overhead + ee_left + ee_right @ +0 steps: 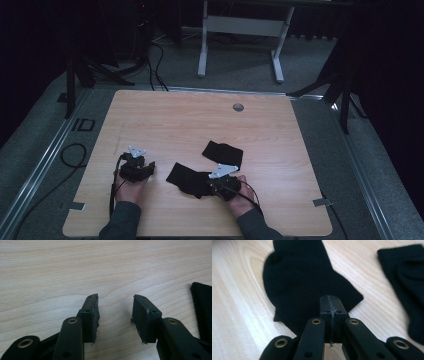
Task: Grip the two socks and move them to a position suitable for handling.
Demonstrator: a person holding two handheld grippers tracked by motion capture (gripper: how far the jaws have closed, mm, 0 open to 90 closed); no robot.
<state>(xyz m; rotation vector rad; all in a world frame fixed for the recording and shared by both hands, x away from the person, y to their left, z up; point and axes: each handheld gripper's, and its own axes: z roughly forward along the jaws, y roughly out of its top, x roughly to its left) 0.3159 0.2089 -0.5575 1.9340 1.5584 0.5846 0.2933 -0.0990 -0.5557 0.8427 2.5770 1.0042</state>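
Two black socks lie on the wooden table [200,120]. The nearer sock [185,177] [299,277] is bunched in front of my right gripper [211,186] [330,298], whose jaws are pressed together on its near edge. The second sock [223,152] [407,277] lies flat just beyond, apart from both grippers. My left gripper [149,167] [115,298] rests low over bare wood to the left of the nearer sock, open with nothing between its pads. An end of the nearer sock [202,310] shows at the right edge of the left gripper view.
A grey round grommet [238,107] sits near the table's far edge. Beyond the table stand a white desk frame [240,30] and dark tripod legs [340,90] on grey carpet. Cables trail from both grippers toward the front edge.
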